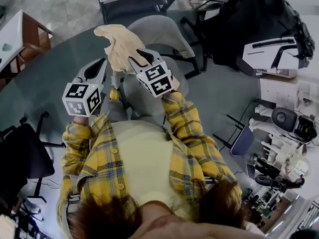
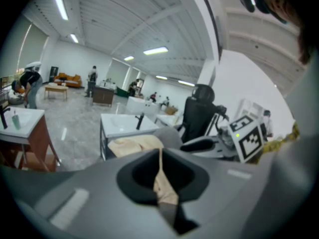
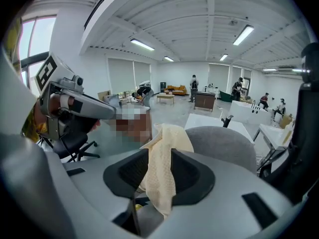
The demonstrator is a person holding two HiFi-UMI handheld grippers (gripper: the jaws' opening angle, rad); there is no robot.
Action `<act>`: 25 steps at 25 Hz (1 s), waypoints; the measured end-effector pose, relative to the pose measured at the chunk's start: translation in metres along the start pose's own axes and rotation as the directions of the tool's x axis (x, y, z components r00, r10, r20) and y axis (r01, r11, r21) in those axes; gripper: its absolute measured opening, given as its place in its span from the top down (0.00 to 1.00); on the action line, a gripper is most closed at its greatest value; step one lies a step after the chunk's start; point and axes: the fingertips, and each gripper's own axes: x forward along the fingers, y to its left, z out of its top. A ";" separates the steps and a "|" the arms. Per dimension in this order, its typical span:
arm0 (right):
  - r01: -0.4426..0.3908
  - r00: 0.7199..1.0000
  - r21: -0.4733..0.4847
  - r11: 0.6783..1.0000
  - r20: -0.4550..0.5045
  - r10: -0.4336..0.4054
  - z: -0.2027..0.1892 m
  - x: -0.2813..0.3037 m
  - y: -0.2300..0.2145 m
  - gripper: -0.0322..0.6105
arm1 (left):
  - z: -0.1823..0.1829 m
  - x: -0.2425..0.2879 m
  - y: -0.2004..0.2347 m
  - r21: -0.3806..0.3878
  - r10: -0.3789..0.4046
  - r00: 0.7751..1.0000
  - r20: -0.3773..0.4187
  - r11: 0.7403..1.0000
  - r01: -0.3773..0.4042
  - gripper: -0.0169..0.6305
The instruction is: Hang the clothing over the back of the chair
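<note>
**Head view.** The left gripper point(image 1: 102, 63) and right gripper point(image 1: 133, 58) are raised side by side, both closed on the cream clothing point(image 1: 119, 43). The cloth bunches up just beyond the right gripper and hides its tips. The grey chair point(image 1: 167, 34) stands just beyond both grippers. Only its backrest shows plainly, as the arms and cloth cover the seat. Whether the cloth touches the backrest cannot be told from here.

**Left gripper view.** The jaws are clamped on a thin fold of the clothing point(image 2: 163, 183), which hangs as a narrow strip between them. The rest of the garment lies ahead and a little left, level with the chair point(image 2: 172, 137) top edge. The right gripper point(image 2: 202, 144) shows ahead to the right (marker cube facing the camera), but its tips are too blurred to read.

**Right gripper view.** The jaws grip a broad fold of the waffle-textured clothing point(image 3: 162, 173). The cloth rises ahead of the gripper and covers the left end of the chair point(image 3: 227, 146) back. It is not clear whether it rests on the chair or only overlaps it. The left gripper point(image 3: 75, 103) shows off to the left, partly cut off.
</note>
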 end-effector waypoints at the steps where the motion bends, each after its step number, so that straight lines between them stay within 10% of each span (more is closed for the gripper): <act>1: 0.005 1.000 0.015 1.000 0.008 -0.005 -0.001 -0.004 -0.001 0.74 | -0.001 0.000 -0.001 -0.001 0.004 1.000 0.001 1.000 -0.004 0.96; 25: 0.013 0.993 0.189 0.982 0.116 -0.035 -0.015 -0.069 -0.005 0.92 | -0.011 -0.005 -0.027 -0.009 0.023 1.000 -0.003 1.000 -0.023 0.96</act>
